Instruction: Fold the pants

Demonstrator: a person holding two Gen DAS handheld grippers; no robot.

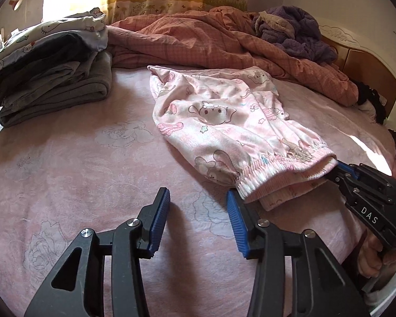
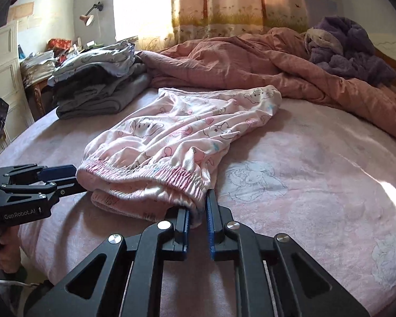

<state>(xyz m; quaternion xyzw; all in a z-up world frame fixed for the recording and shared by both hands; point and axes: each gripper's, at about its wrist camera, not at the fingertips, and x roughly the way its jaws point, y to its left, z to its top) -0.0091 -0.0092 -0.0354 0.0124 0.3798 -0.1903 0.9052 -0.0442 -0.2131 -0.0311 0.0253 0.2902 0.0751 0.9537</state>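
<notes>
Pink cartoon-print pants lie folded over on the pink bed sheet, with the elastic waistband toward me. My left gripper is open and empty, its right finger just beside the waistband's left corner. It shows at the left in the right wrist view. My right gripper is shut on the waistband's right corner. It shows from the side in the left wrist view. The pants stretch away toward the quilt.
A stack of folded clothes sits at the far left of the bed. A rumpled pink quilt and a purple fleece lie along the back. The wooden headboard is at right. A cabinet stands left.
</notes>
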